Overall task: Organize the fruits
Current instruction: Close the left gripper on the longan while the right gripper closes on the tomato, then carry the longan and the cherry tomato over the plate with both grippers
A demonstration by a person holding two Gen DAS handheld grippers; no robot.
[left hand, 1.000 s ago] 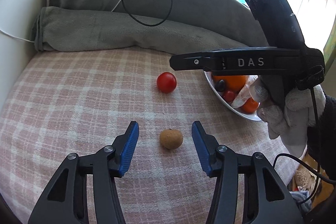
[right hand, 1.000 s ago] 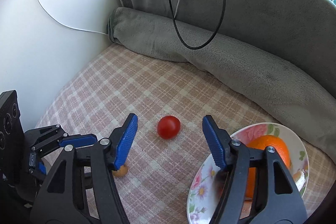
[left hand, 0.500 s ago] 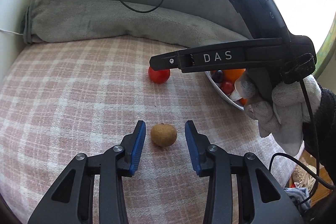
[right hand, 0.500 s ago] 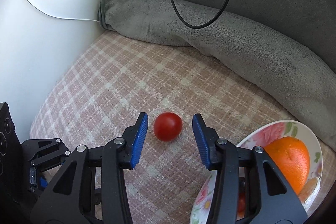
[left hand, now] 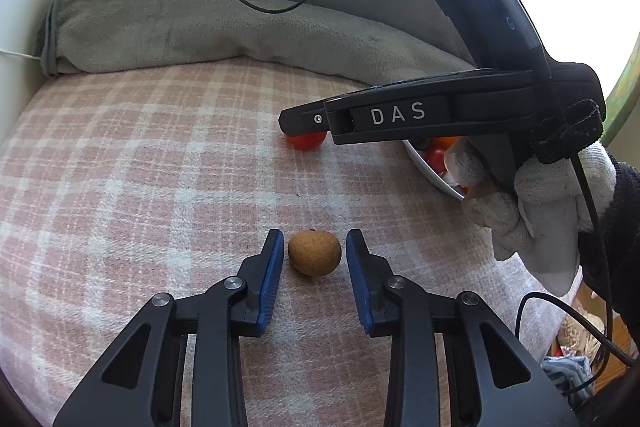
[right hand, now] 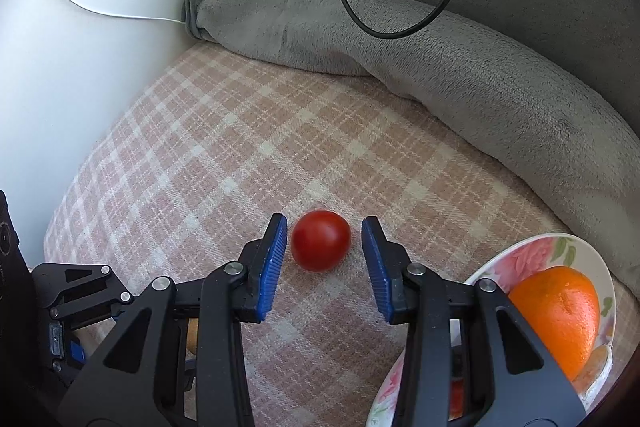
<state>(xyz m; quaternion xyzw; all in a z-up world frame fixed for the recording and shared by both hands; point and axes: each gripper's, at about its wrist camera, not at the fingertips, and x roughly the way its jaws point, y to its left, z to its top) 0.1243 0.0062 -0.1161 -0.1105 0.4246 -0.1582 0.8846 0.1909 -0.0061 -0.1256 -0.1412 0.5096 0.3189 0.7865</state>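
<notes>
A small brown round fruit [left hand: 314,253] lies on the pink checked cloth [left hand: 140,167] between the blue pads of my left gripper [left hand: 314,247]. Its jaws are closing, and thin gaps still show on both sides of the fruit. A red tomato [right hand: 321,240] sits between the pads of my right gripper [right hand: 325,239], whose jaws are also closing; a gap remains at the right pad [right hand: 372,255]. In the left wrist view the right gripper's black body hides most of the tomato [left hand: 306,142]. A flowered bowl [right hand: 560,247] at the right holds an orange [right hand: 560,307].
A rolled grey blanket [right hand: 440,67] borders the far side of the cloth, with a black cable [right hand: 360,15] looped over it. A white wall [right hand: 80,67] stands at the left. A white-gloved hand [left hand: 536,211] holds the right tool beside the bowl [left hand: 430,171].
Both pairs of jaws have narrowed around their fruits. The right gripper has come down over the tomato, which it now mostly hides in the left wrist view.
</notes>
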